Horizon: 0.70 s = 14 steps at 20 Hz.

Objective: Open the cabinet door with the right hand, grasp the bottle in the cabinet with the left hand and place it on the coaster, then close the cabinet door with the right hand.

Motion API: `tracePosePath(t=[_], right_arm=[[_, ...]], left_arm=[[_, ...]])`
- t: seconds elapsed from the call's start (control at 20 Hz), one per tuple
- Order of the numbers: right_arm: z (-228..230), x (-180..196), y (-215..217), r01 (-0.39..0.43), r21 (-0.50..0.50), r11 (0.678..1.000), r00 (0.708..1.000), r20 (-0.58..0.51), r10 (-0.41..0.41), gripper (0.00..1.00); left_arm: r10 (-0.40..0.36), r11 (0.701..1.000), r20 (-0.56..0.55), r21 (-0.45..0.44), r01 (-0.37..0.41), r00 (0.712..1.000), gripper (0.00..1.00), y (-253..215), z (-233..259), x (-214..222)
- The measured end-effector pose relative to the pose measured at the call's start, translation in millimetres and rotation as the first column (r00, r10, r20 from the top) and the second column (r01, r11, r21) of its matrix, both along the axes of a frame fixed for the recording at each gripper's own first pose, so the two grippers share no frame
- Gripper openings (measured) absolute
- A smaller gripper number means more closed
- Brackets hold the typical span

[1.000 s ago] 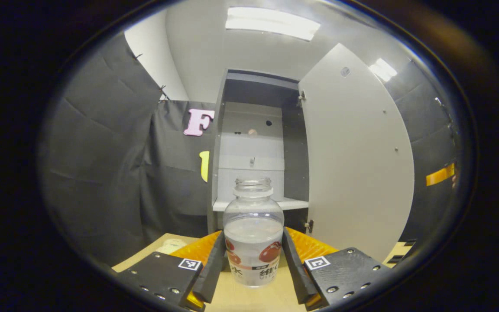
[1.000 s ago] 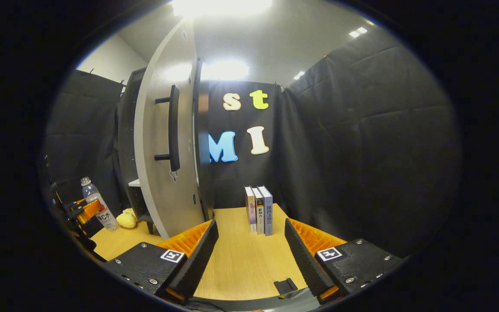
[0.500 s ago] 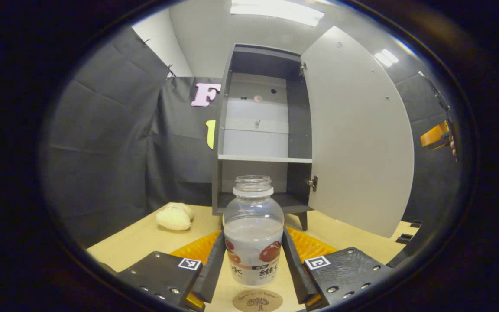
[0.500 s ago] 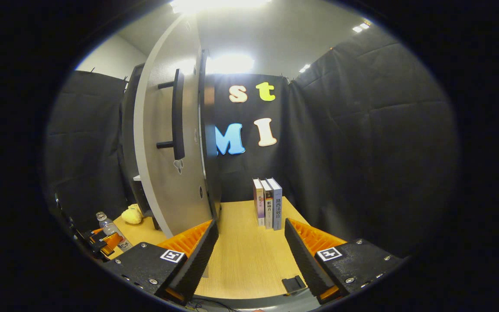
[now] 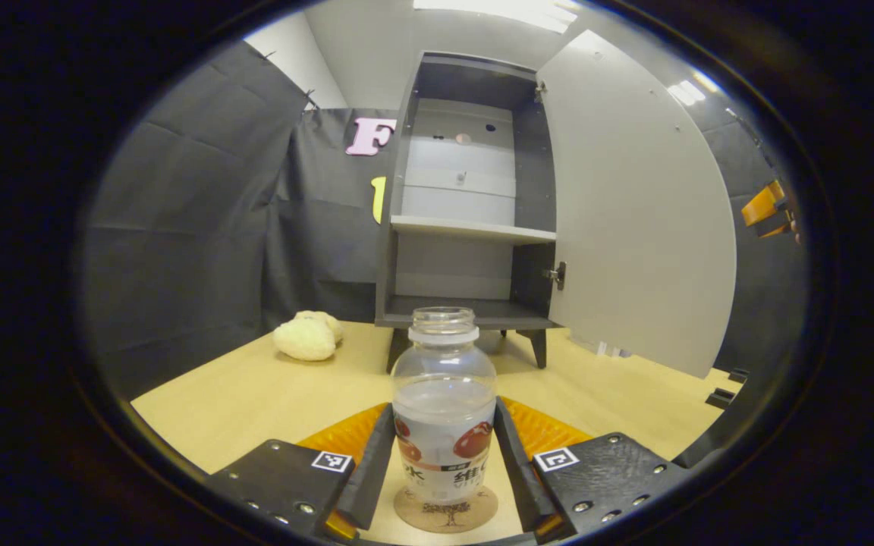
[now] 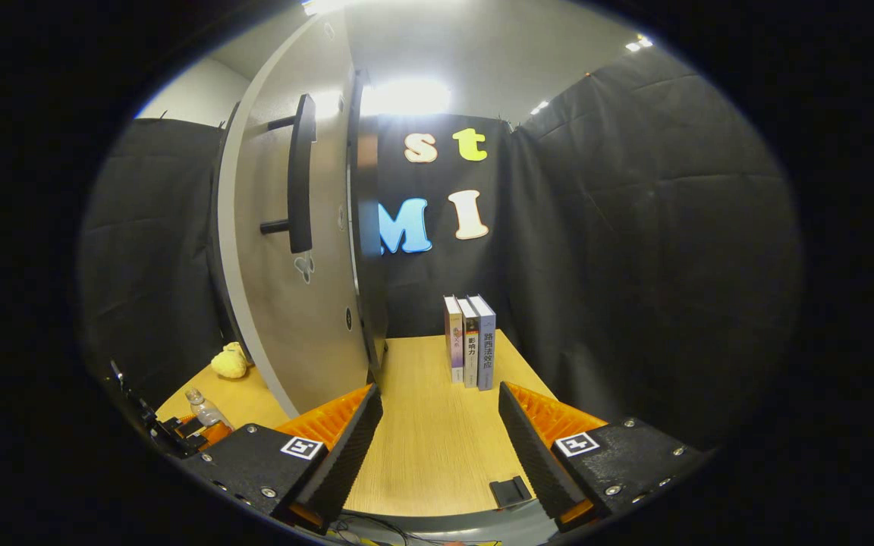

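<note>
A clear bottle [image 5: 444, 409] with no cap and a fruit label, part full of water, stands between the fingers of my left gripper [image 5: 443, 466], which is shut on it. Its base rests on or just above a round brown coaster [image 5: 446, 513] on the table. Behind it the grey cabinet [image 5: 467, 189] stands with its door [image 5: 634, 212] swung wide to the right. In the right gripper view my right gripper [image 6: 441, 447] is open over the table, the door [image 6: 285, 250] and its black handle [image 6: 300, 182] are to its upper left, and the bottle [image 6: 205, 410] shows small at the lower left.
A yellow plush toy [image 5: 306, 336] lies on the wooden table [image 5: 255, 394] left of the cabinet. Three books [image 6: 471, 341] stand upright at the table's back by the black cloth wall. A small black block [image 6: 510, 491] sits at the table's near edge.
My left gripper has come down and back from the cabinet with the bottle, bringing it over the coaster. The right gripper has drifted a little, staying open.
</note>
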State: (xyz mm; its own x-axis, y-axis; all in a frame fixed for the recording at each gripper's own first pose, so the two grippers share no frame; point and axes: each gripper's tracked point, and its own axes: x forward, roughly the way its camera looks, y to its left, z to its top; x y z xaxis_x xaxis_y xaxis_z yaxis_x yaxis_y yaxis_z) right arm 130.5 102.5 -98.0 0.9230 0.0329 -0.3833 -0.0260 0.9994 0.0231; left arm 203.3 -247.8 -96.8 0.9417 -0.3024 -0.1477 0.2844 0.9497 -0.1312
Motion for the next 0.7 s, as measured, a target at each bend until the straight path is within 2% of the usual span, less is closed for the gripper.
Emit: tracePosePath(t=[0.05, 0.1, 0.25, 0.3, 0.35, 0.4, 0.45, 0.55, 0.6, 0.7], right_arm=[[0, 0, 0, -0.007, -0.01, 1.0, 1.0, -0.001, 0.007, 0.93], [1, 0, 1, -0.013, -0.022, 1.0, 1.0, 0.001, 0.013, 0.95], [3, 1, 3, -0.031, -0.036, 0.999, 1.0, -0.001, 0.031, 0.95], [3, 0, 4, -0.038, -0.036, 0.999, 0.999, 0.0, 0.038, 0.93], [4, 1, 5, -0.043, -0.037, 0.998, 0.999, 0.003, 0.043, 0.95], [6, 2, 6, -0.047, -0.036, 0.998, 0.999, 0.007, 0.048, 0.95], [8, 4, 7, -0.052, -0.031, 0.998, 0.999, 0.012, 0.053, 0.95], [16, 7, 11, -0.059, -0.01, 0.998, 0.998, 0.03, 0.06, 0.95], [22, 11, 12, -0.06, 0.001, 0.998, 0.997, 0.047, 0.06, 0.95], [38, 17, 11, -0.06, 0.012, 0.998, 0.995, 0.084, 0.059, 0.95]], left_arm=[[0.005, 1.0, -0.002, 0.013, -0.005, 1.0, 0.77, 1, -6, -7], [0.009, 1.0, 0.008, 0.018, -0.009, 1.0, 0.72, 1, -6, -13], [-0.005, 0.998, -0.005, 0.059, 0.005, 1.0, 0.78, -3, -13, -18], [-0.01, 0.998, -0.014, 0.068, 0.011, 1.0, 0.74, -3, -13, -20], [-0.018, 0.997, -0.026, 0.075, 0.02, 0.999, 0.78, -3, -12, -20], [-0.027, 0.996, -0.036, 0.081, 0.03, 0.999, 0.73, -5, -10, -21], [-0.027, 0.995, -0.042, 0.093, 0.031, 0.999, 0.87, -3, -9, -22], [-0.02, 0.993, -0.039, 0.12, 0.025, 0.999, 0.84, -1, -1, -21], [-0.016, 0.991, -0.036, 0.133, 0.021, 0.999, 0.88, 0, 6, -21], [-0.007, 0.99, -0.028, 0.139, 0.01, 1.0, 0.88, 4, 24, -23]])
